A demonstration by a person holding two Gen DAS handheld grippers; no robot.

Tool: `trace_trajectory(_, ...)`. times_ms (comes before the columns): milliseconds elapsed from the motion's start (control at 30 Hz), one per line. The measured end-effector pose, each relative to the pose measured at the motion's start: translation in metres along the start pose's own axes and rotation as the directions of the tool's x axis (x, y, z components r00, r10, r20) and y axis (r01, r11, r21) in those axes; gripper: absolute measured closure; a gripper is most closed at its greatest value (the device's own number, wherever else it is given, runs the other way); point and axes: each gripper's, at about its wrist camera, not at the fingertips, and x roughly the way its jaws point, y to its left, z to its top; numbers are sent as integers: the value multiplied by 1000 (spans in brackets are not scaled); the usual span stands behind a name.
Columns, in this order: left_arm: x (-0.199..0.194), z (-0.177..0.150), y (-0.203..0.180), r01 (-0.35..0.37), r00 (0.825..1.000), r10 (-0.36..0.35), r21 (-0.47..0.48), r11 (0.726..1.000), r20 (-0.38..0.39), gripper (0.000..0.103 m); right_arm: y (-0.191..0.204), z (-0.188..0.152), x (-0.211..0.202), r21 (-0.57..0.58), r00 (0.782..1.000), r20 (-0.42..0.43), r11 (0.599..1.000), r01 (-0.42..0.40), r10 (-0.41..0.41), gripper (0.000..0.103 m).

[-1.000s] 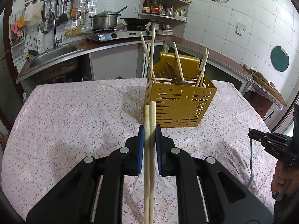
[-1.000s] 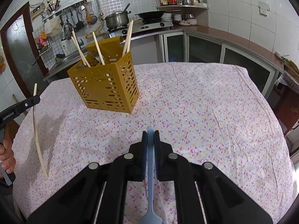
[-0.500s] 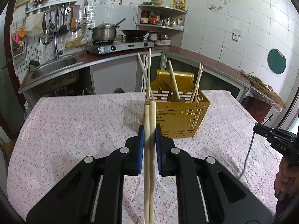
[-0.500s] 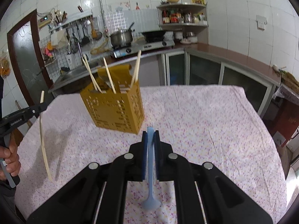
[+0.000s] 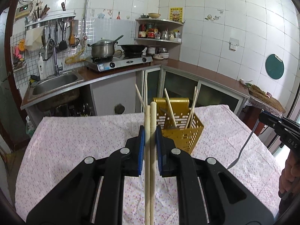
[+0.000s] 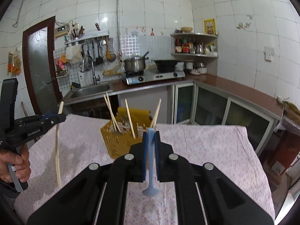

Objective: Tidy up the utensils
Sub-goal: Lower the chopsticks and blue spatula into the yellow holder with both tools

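A yellow perforated utensil holder (image 5: 181,131) stands on the floral tablecloth (image 5: 75,140), with several chopsticks leaning in it. My left gripper (image 5: 150,129) is shut on a pair of pale chopsticks (image 5: 150,168), held upright in the air short of the holder. My right gripper (image 6: 151,134) is shut on the handle of a light blue spoon (image 6: 151,168), its bowl hanging down toward me. The yellow holder (image 6: 121,138) sits just beyond it. The left gripper (image 6: 56,119) and its chopsticks (image 6: 58,150) show at the left of the right wrist view.
A counter with a sink (image 5: 54,82), a gas stove with a pot (image 5: 103,48) and a wok runs behind the table. A corner shelf (image 5: 159,35) holds bottles. A person's hand (image 6: 16,166) grips the left tool. The table's right edge borders a dark stand (image 5: 266,97).
Both grippers have risen with their loads; the table and holder sit lower and farther in each view. The right gripper tilted upward, showing more wall.
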Motion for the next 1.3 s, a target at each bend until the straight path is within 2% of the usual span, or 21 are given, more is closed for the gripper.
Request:
trace_trajectory(300, -1, 58, -12, -2, 997, -1, 41, 999, 79, 93, 12, 48, 9, -22, 998, 63, 1000, -18, 20, 96)
trace_trajectory(667, 12, 135, -32, -11, 982, -2, 68, 998, 188, 93, 17, 107, 41, -51, 994, 105, 998, -26, 32, 96)
trace_trajectory(900, 42, 156, -32, -5, 981, -5, 48, 999, 194, 93, 18, 126, 63, -50, 993, 111, 998, -32, 37, 96)
trace_trajectory(1133, 65, 157, -21, 11, 981, -13, 7, 1000, 195, 93, 24, 126, 83, -52, 994, 95, 998, -41, 45, 96)
trace_trajectory(1300, 78, 156, -17, 29, 974, -29, 0, 1000, 224, 93, 27, 123, 98, -48, 996, 77, 998, -47, 51, 96)
